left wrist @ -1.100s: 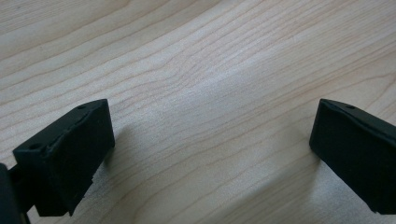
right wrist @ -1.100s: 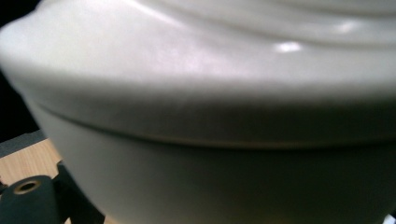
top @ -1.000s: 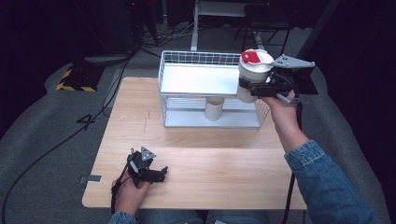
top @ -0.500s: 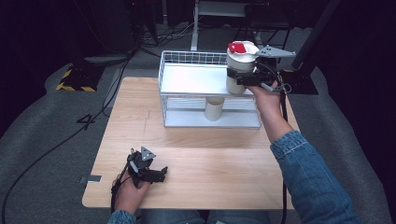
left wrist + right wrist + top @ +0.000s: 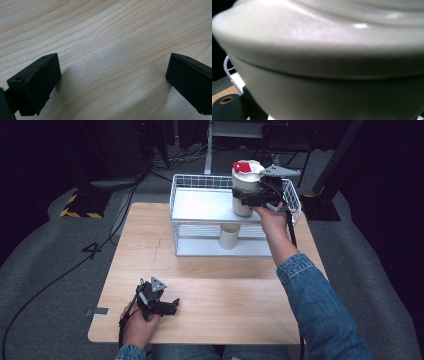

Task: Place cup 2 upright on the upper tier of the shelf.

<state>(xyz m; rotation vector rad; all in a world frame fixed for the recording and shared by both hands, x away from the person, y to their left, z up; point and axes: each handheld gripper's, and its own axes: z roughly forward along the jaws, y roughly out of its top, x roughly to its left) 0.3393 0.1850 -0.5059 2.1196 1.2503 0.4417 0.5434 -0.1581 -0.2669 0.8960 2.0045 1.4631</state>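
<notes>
A tall white container with a red patch on its lid stands upright over the right part of the top shelf of a white wire rack. My right gripper is shut on the container's side from the right. I cannot tell whether its base touches the shelf. In the right gripper view the container hides the jaws. My left gripper lies on the wooden table near the front left, open with bare wood between its jaws.
A smaller white cup stands on the rack's lower shelf, under the container. The rack has a raised wire rim at the back of the table. Cables and a yellow-black striped block lie on the dark floor to the left.
The right hand has carried the container leftward, from above the rack's right edge to over the top shelf. The left gripper has stayed still.
</notes>
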